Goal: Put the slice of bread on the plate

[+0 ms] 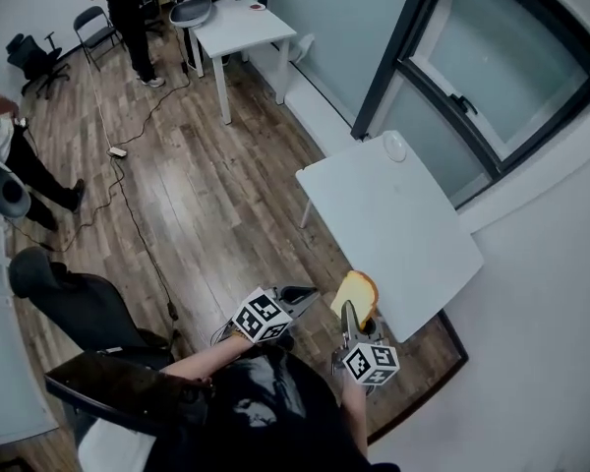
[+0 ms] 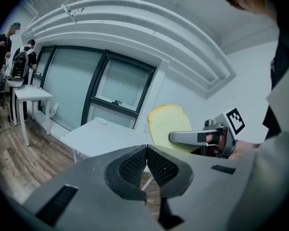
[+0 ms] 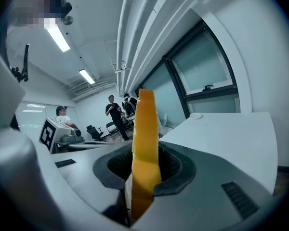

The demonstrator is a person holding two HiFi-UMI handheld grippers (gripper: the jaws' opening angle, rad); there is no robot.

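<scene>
My right gripper (image 1: 351, 313) is shut on a slice of bread (image 1: 355, 294), held upright over the near edge of a white table (image 1: 393, 234). In the right gripper view the slice (image 3: 144, 148) stands edge-on between the jaws. From the left gripper view the slice (image 2: 168, 124) shows its flat pale face, with the right gripper (image 2: 176, 137) clamped on it. My left gripper (image 1: 310, 293) hangs left of the bread, off the table, shut and empty (image 2: 146, 163). A small white plate (image 1: 395, 147) sits at the table's far corner (image 3: 196, 115).
A second white table (image 1: 241, 28) stands far back with people near it. A black chair (image 1: 88, 308) is at my left and a cable (image 1: 128, 205) runs across the wooden floor. A window wall runs along the right side.
</scene>
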